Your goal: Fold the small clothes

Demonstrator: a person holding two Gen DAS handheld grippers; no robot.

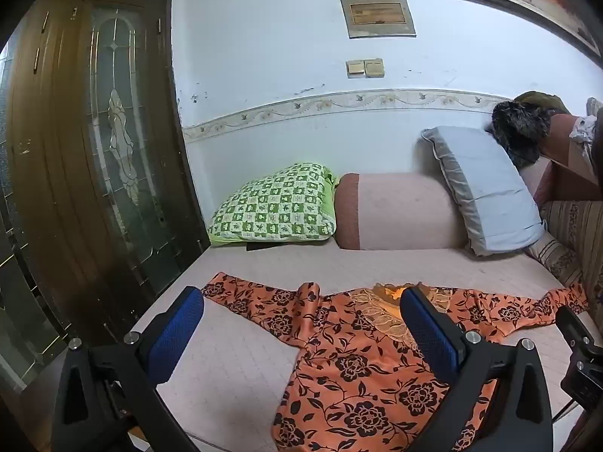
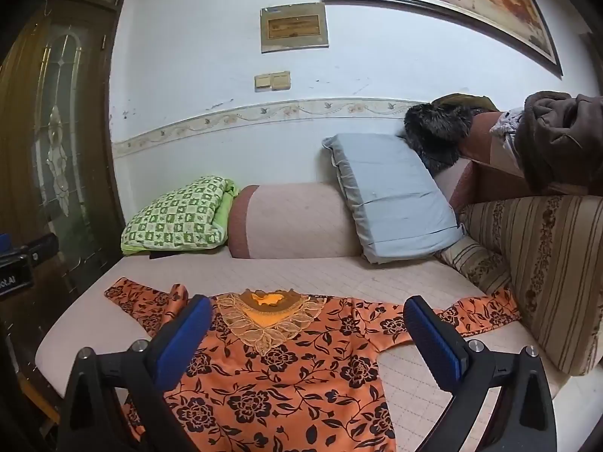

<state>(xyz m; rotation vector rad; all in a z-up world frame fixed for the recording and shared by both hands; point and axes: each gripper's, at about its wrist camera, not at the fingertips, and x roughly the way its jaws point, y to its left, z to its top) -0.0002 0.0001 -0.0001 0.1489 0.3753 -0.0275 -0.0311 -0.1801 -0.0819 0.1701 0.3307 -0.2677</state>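
An orange blouse with black flowers point(image 1: 350, 369) lies spread flat on the pink sofa seat point(image 1: 233, 369), sleeves out to both sides, lace neckline facing the backrest. It also shows in the right wrist view point(image 2: 286, 376). My left gripper point(image 1: 301, 331) is open and empty, hovering above the blouse's left half and the bare seat. My right gripper point(image 2: 307, 335) is open and empty, hovering above the blouse's chest and right sleeve. The right gripper's body shows at the right edge of the left wrist view point(image 1: 580, 354).
A green checked pillow point(image 1: 275, 205), a pink bolster point(image 1: 395, 213) and a grey pillow point(image 1: 486, 188) lean along the back. A striped sofa arm point(image 2: 546, 271) stands to the right with dark clothes point(image 2: 557, 139) on top. A wooden glass door point(image 1: 105, 150) is at left.
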